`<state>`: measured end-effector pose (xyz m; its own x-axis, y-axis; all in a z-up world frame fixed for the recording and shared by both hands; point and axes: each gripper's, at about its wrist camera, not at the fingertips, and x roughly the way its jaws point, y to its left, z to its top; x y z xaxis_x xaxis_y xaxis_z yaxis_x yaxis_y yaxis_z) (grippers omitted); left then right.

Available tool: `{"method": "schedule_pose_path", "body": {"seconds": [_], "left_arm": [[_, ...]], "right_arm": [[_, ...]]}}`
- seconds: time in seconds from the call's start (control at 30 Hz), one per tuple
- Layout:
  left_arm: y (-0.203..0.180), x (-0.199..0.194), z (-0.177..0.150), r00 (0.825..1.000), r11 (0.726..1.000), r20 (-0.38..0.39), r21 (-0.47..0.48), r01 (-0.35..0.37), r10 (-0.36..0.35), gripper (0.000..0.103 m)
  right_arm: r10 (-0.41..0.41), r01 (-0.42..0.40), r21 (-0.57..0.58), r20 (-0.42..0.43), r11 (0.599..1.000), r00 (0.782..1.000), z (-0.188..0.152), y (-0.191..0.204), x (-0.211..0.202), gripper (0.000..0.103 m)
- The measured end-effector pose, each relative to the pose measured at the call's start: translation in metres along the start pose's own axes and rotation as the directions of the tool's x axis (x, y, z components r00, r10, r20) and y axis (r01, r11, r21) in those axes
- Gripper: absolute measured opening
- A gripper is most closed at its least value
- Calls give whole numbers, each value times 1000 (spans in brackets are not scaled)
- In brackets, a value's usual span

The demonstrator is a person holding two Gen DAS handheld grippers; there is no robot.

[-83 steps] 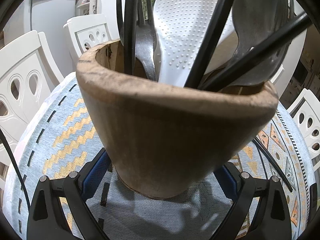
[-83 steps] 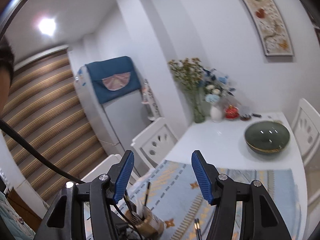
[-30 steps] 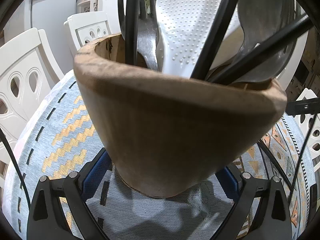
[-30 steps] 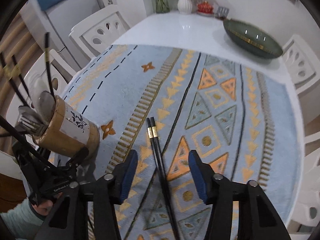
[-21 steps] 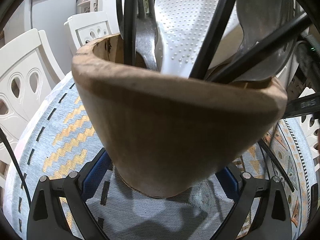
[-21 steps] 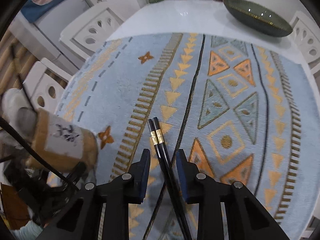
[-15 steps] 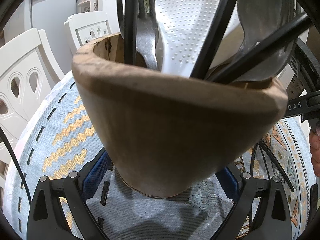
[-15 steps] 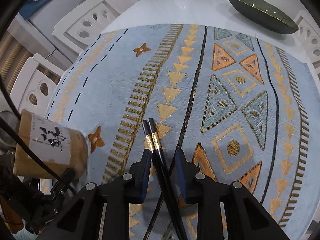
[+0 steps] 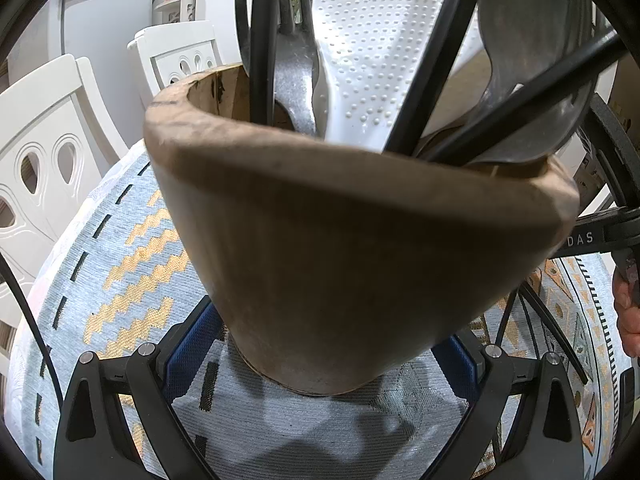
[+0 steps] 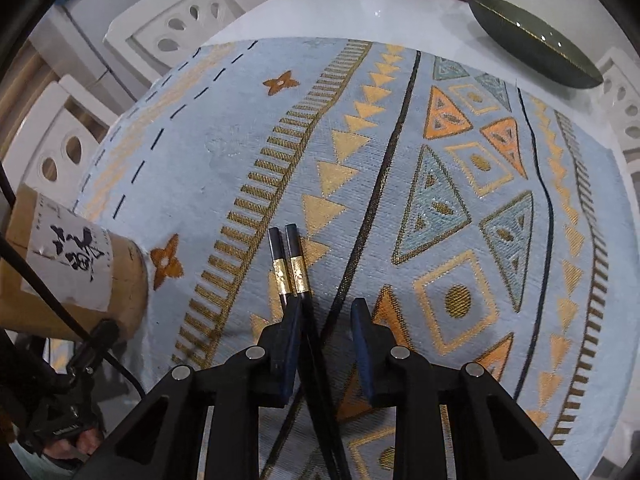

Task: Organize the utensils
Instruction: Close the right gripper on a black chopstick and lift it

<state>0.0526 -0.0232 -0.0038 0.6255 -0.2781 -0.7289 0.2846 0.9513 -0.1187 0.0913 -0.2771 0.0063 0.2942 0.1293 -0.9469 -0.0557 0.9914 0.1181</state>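
A: What covers the worktop (image 10: 352, 4)?
B: A pale blue patterned cloth (image 10: 224, 152) spreads over most of it. A dark bowl (image 10: 532, 52) sits on the bare white part at about one o'clock in the right wrist view, and white chairs (image 9: 44, 160) stand along the far edge.

A: Where is the holder?
B: The wooden utensil holder (image 9: 340, 260) stands on the cloth, filling the left wrist view. A white dimpled spatula (image 9: 376, 40), a dark spoon (image 9: 532, 80) and black chopsticks stick out of it. The left gripper (image 9: 320, 364) has its blue pads at the holder's base on both sides, apparently gripping it.

A: And the loose chopsticks?
B: The black pair with gold bands (image 10: 294, 276) lies on the cloth at about six o'clock in the right wrist view. The right gripper (image 10: 326, 332) has just been narrowing around them; they run along its left pad, with a gap to the right pad.
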Motion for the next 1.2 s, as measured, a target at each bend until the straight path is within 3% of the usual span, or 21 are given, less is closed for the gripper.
{"method": "schedule_pose_path", "body": {"seconds": [0.6, 0.8, 1.0, 1.2], "left_arm": [[0, 0, 0, 1000, 1000, 0, 0, -1, 1, 99], [0, 0, -1, 1000, 1000, -1, -1, 0, 0, 99], [1, 0, -1, 1000, 1000, -2, -3, 2, -2, 99], [1, 0, -1, 1000, 1000, -2, -3, 2, -2, 99]], "right_arm": [[-93, 84, -108, -79, 991, 993, 11, 20, 16, 24], [-119, 112, -124, -55, 986, 991, 14, 30, 21, 24], [-127, 116, -185, -50, 976, 991, 13, 49, 25, 7], [-130, 123, -185, -26, 975, 991, 11, 54, 22, 6]]}}
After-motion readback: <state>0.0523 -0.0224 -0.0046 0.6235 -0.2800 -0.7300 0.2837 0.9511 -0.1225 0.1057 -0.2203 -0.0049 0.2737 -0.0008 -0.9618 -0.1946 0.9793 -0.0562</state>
